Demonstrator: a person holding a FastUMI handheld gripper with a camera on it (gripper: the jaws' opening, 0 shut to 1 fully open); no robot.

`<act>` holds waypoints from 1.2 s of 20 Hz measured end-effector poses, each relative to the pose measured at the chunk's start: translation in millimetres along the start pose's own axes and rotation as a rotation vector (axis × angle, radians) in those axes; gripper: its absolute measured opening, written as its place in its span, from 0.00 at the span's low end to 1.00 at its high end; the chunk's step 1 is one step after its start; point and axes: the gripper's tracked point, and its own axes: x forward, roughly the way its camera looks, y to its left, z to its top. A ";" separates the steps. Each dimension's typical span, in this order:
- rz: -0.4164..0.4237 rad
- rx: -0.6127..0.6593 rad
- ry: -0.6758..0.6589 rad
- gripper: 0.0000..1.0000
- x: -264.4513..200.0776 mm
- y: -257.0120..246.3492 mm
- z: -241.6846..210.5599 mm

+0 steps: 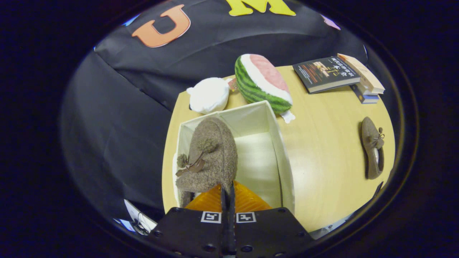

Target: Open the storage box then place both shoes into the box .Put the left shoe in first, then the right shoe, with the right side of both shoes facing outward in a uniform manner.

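Two shoes here: one fuzzy brown shoe [209,157] pinched by its heel rim in the closed gripper [227,195], hanging over the open storage box [283,157], the other shoe [373,148] lying well apart on the table [322,161]. One plush watermelon [263,83], one white plush [209,95], three stacked books [339,75] beyond the box.

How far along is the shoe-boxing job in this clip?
Done: the white fabric storage box stands open. In hand: the gripper is shut on a fuzzy brown shoe with a bow, held over the box's left side. Left: the second brown shoe lies on the wooden table.
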 end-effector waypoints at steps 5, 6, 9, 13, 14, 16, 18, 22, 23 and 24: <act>-0.024 0.052 0.067 0.01 53.9 1.1 -13.2; -0.029 0.061 0.065 0.01 62.3 2.5 -11.6; -0.069 0.047 0.074 0.01 83.0 3.4 -14.7; -0.105 -0.003 0.090 0.02 100.5 0.0 -21.9; -0.118 -0.005 0.096 0.05 100.3 -1.3 -24.2; -0.119 -0.028 0.093 0.12 96.6 -1.1 -24.3; -0.109 -0.060 0.079 0.25 84.2 3.6 -19.3; -0.088 -0.133 0.061 0.59 42.1 13.1 -14.6; -0.093 -0.162 0.042 0.70 28.4 12.7 -13.0; -0.088 -0.189 0.005 0.81 10.6 15.3 -4.4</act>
